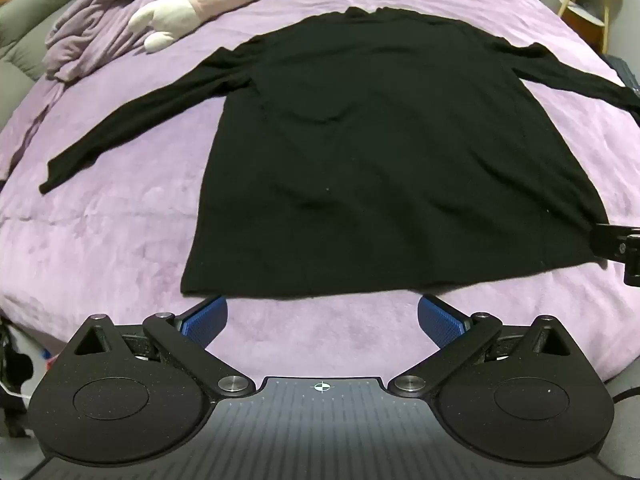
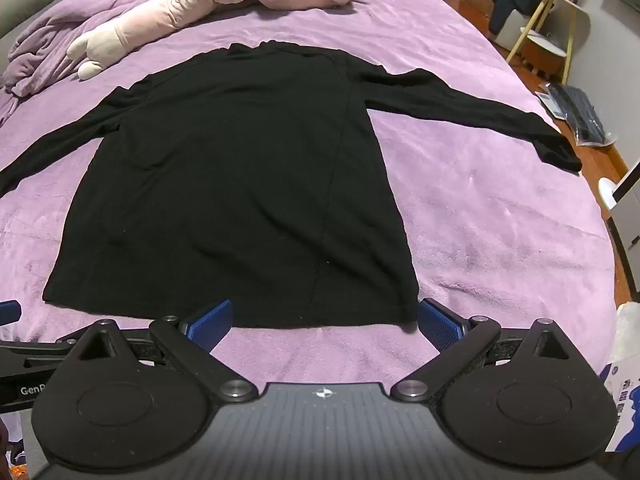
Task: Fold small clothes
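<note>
Left gripper (image 1: 322, 320) with jaws spread wide and empty, poised just short of the near hem, black long-sleeved top (image 1: 384, 152) spread flat mid-bed (image 1: 120, 248), sleeves out toward both side edges, right gripper (image 2: 325, 322) likewise wide apart, at the hem's right corner.

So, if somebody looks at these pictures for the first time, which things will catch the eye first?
First comes the black shirt, spread flat in the middle of the purple blanket with both long sleeves stretched out to the sides. Next is the pink plush toy lying at the far end of the bed. Near the camera, the left gripper and the right gripper hang open just before the shirt's hem.
</note>
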`<state>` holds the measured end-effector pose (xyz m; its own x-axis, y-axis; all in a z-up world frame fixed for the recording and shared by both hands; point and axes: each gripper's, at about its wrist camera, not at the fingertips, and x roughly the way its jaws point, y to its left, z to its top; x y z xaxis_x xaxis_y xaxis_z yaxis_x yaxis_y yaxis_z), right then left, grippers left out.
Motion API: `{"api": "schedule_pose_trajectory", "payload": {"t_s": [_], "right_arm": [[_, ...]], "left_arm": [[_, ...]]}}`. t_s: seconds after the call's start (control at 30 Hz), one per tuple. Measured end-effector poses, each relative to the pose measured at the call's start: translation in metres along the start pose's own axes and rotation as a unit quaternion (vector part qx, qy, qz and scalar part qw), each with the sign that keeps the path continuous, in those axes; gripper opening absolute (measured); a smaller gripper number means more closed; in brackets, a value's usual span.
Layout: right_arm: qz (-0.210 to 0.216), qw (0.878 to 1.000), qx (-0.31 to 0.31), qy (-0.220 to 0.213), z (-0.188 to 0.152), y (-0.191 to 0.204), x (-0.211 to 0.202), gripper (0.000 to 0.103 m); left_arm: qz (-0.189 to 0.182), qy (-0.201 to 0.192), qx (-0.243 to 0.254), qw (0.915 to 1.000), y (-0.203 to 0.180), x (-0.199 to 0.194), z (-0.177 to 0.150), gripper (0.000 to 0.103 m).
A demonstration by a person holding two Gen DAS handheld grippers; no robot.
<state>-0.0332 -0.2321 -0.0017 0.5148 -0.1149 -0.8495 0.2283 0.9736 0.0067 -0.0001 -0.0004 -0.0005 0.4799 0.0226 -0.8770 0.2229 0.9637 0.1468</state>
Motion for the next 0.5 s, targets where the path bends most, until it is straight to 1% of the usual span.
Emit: {"api": "schedule_pose_trajectory", "payload": {"t_s": [0.23,0.3,0.5], "right_arm": [[0.002,1.0,0.001,0.0,-0.0002,0.0002,-0.0002,0.099],[0.002,1.0,0.001,0.001,-0.0002,0.0003,-0.0002,0.099],[0.002,1.0,0.001,0.001,-0.0003,0.0005,-0.0005,0.099]], "left_arm": [[-0.005,0.002,-0.01,0.9999,0.0024,0.0005,0.0015,0.103],[-0.005,0.001,-0.007,1.0,-0.0004,-0.0001,-0.0046,0.103],[-0.01,0.008,-0.001,0.9999,-0.0015,0.0031,-0.0022,0.103]]}}
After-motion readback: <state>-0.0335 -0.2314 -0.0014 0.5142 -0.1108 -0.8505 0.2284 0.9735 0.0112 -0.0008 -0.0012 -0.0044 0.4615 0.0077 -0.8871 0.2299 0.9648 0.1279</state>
